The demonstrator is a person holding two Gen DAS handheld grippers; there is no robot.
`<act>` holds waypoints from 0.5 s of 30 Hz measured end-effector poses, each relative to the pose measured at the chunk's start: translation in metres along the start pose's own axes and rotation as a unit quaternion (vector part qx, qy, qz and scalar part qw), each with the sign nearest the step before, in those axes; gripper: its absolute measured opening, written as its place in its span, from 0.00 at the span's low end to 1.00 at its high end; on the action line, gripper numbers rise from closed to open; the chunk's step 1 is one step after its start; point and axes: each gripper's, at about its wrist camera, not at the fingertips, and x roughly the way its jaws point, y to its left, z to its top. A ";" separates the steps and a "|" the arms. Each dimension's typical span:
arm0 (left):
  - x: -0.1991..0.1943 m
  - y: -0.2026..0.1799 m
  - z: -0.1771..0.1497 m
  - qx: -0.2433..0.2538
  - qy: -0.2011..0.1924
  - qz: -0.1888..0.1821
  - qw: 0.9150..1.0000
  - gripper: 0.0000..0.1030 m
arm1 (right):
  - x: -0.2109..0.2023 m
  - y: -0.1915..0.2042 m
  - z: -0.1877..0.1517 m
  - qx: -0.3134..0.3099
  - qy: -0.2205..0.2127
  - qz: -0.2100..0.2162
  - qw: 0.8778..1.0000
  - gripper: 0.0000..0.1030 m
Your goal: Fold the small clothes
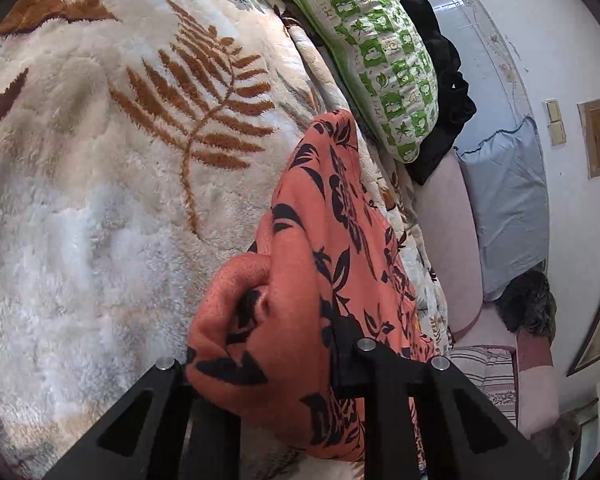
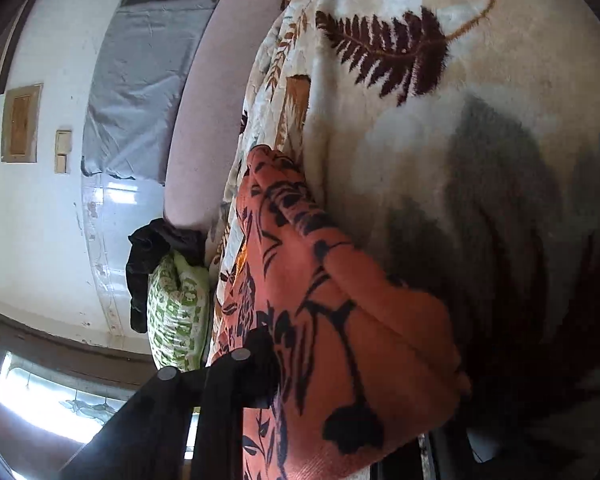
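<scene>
Orange floral garment (image 1: 320,240) bunches between both grippers' nearly closed jaws, pinched above the fern-print blanket (image 1: 100,160).

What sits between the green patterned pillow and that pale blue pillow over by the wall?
In the left wrist view, a crumpled black garment lies between the green pillow and the blue pillow, beside a bare stretch of pink sheet.

The left gripper (image 1: 260,364) reached up from the bottom edge of its frame, its black fingers (image 1: 384,392) closed on a bunched fold of the orange cloth (image 1: 300,280). The right gripper (image 2: 340,392) came in from the lower left of its frame, rolled sideways, jaws likewise pinched on that cloth, one finger (image 2: 236,384) showing.
</scene>
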 end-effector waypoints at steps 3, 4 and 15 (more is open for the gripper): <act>-0.005 -0.005 -0.001 0.009 -0.012 -0.005 1.000 0.15 | -0.002 0.023 -0.006 -0.071 -0.018 -0.036 0.997 0.19; -0.010 -0.012 -0.001 0.025 -0.019 -0.009 0.999 0.15 | -0.005 0.030 -0.009 -0.092 -0.025 -0.048 0.994 0.19; -0.048 -0.007 -0.009 0.066 -0.004 -0.002 0.998 0.15 | -0.053 0.104 -0.063 -0.332 -0.065 -0.123 0.933 0.18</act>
